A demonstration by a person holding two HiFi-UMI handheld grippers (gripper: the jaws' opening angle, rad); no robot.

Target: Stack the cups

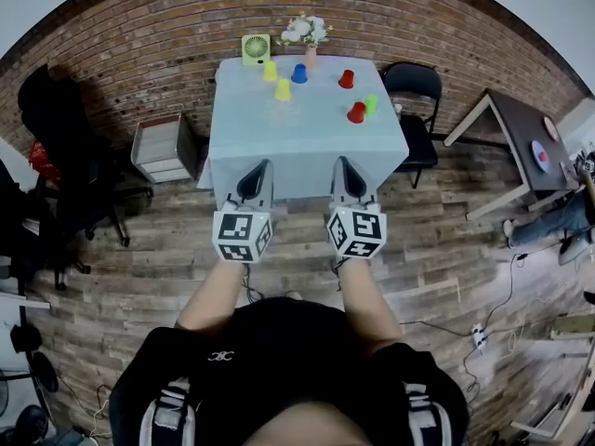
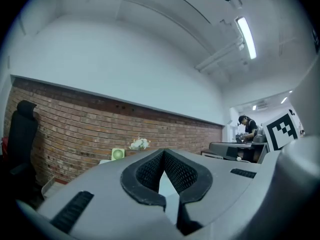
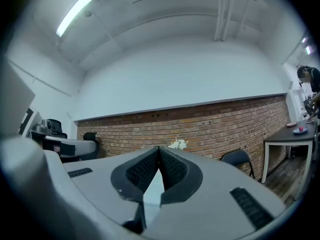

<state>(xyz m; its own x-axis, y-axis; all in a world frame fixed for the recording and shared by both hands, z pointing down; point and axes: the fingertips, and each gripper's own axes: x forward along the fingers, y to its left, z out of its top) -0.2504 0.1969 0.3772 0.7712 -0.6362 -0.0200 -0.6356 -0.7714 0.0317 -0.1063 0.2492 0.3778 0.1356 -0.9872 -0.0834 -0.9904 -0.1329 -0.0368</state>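
1. We hold both forearms out ahead of the body, side by side, with the wrists level and pointing at the near edge of the table (image 1: 297, 151).
2. The left hand-held gripper (image 1: 266, 163) is closed, its jaw tips meeting with nothing between them.
3. The right hand-held gripper (image 1: 340, 161) is closed as well and carries nothing.
4. Neither gripper touches a cup; both hang at the table's near edge, well apart from all of them.
5. The cups stand unstacked on the far half of the table. A yellow cup (image 1: 270, 71) and a blue cup (image 1: 298, 73) sit near the far edge, with a second yellow cup (image 1: 283, 89) just in front of them.
6. To the right, a red cup (image 1: 346, 79) stands alone. A second red cup (image 1: 357, 112) sits just beside a green cup (image 1: 371, 104).
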